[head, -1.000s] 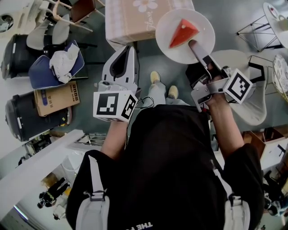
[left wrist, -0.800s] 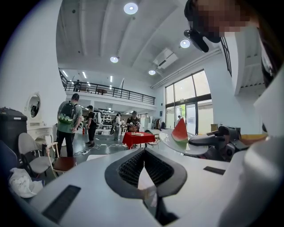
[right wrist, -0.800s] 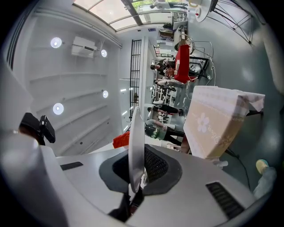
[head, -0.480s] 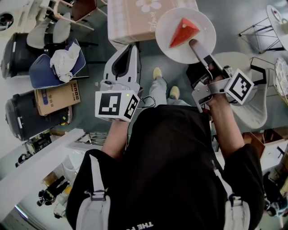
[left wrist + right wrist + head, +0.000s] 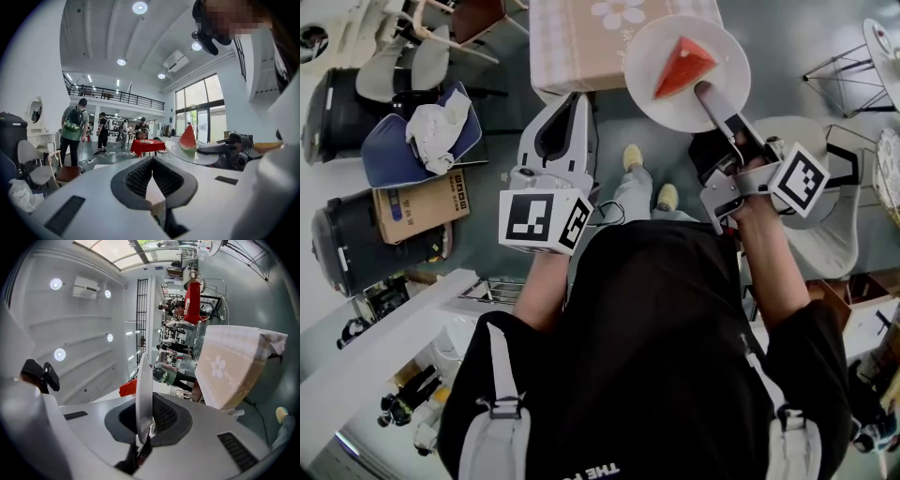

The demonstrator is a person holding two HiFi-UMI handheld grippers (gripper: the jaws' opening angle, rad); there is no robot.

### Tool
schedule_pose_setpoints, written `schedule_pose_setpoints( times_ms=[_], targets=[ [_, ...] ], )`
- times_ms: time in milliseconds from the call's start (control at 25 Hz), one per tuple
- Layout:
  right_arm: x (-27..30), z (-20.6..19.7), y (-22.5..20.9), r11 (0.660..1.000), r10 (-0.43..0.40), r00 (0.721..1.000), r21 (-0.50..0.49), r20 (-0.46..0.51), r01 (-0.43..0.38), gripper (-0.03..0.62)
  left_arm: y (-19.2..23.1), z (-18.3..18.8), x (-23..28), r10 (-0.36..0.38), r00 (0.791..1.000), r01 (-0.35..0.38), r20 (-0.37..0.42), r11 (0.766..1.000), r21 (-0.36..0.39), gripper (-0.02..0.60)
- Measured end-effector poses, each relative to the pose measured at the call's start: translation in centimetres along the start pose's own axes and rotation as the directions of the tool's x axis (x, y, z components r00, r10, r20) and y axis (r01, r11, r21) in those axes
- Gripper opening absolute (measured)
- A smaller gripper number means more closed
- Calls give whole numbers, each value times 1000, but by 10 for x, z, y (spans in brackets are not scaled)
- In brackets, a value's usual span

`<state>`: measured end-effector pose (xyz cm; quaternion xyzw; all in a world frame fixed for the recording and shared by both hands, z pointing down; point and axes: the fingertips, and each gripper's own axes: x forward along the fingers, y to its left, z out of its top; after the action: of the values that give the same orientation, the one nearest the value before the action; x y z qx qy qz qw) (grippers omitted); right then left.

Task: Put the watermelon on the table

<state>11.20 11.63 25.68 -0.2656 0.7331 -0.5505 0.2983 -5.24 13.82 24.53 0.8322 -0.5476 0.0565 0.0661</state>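
1. Far left: two dark bins [image 5: 342,108], with a blue cushion [image 5: 389,150] beside them. A crumpled white cloth [image 5: 436,127] lies on the cushion, and a cardboard box [image 5: 420,206] sits just beside it.
2. Left gripper [image 5: 576,101]: jaw tips are together with nothing between them. It points toward the table and touches nothing.
3. Table [image 5: 581,47]: it has a pale checked cover with a daisy print and stands ahead of the person. The person's shoes [image 5: 626,157] are on the grey floor, near it.
4. Plate [image 5: 717,42]: white and round. The right gripper [image 5: 705,94] has its jaws closed tight on the near rim. In the head view the plate overlaps the table's right corner (whether over it or just short, cannot tell).
5. Watermelon [image 5: 682,66]: a single wedge of red flesh with a thin green rind at the base. It stands on the rind, tip up, near the plate's centre. It rides on the held plate, not on the table.
6. Right: a pale round seat [image 5: 811,211] and, well apart from it, a wire stand [image 5: 839,66].
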Motion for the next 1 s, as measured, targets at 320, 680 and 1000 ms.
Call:
schedule_pose_setpoints(
  times_ms=[320, 680, 1000],
  targets=[
    [37, 7, -5, 1000, 2, 1000, 6, 6, -2, 18, 25, 5, 27, -29, 1000, 29, -5, 1000, -5, 14],
    [75, 25, -8, 1000, 26, 999, 4, 31, -26, 18, 53, 14, 66, -72, 997, 72, 6, 997, 2, 14],
    [119, 39, -15, 1000, 11, 999, -9, 43, -11, 18, 88, 19, 101, -101, 995, 101, 11, 995, -19, 14]
  ],
)
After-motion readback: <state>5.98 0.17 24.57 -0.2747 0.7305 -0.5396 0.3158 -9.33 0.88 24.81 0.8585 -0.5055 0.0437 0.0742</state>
